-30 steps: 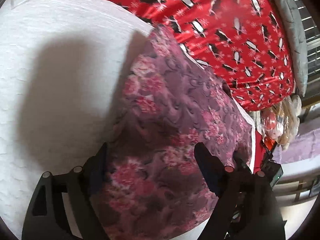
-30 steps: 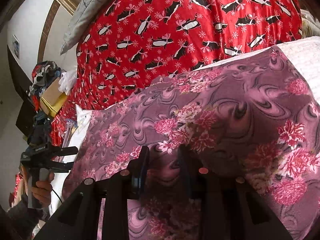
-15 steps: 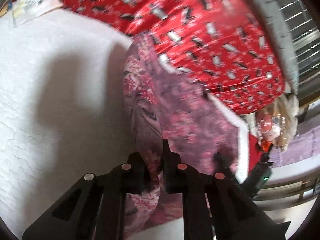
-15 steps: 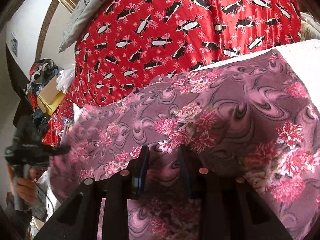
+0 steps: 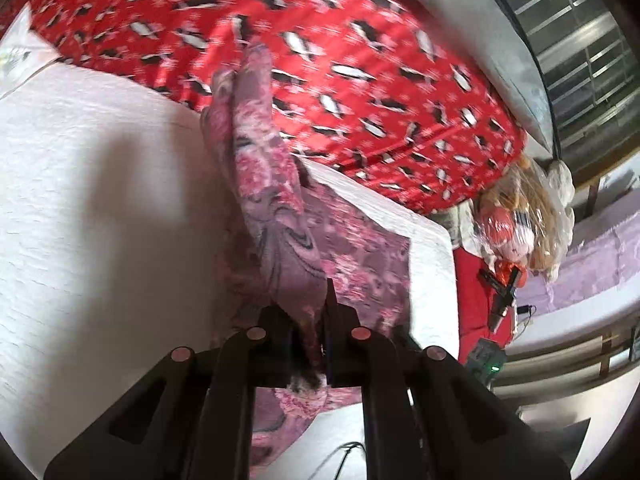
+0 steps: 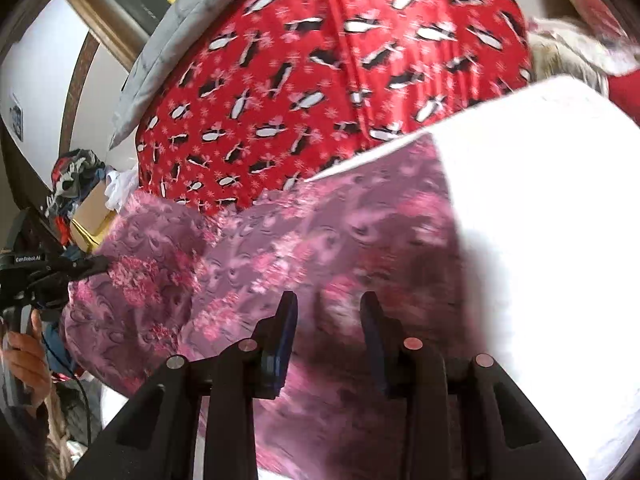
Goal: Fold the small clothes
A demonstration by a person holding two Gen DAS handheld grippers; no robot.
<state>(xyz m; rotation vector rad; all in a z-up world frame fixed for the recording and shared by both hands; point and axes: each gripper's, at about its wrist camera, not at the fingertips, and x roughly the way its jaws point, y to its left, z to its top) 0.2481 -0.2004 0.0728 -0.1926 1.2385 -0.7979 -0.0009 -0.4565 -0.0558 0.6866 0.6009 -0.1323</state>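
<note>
A pink and mauve floral garment [image 5: 276, 216] lies on a white textured cloth [image 5: 100, 208]. My left gripper [image 5: 310, 320] is shut on an edge of the garment and holds it raised in a standing fold. In the right wrist view the garment [image 6: 280, 248] is spread over the white cloth [image 6: 540, 220]. My right gripper [image 6: 328, 316] hovers over it with its jaws apart and nothing between them. The left gripper also shows in the right wrist view [image 6: 80, 266], holding the lifted left edge.
A red penguin-print blanket [image 5: 360, 60] bulges behind the white cloth. A grey cushion [image 6: 172, 40] lies behind it. A bagged plush toy [image 5: 520, 220] sits at the right. A cardboard box and clothes [image 6: 84, 196] are piled at the left.
My left gripper shut on the garment's edge and lifted it up and over. My right gripper opened its jaws and let go of the fabric, shifting to the left.
</note>
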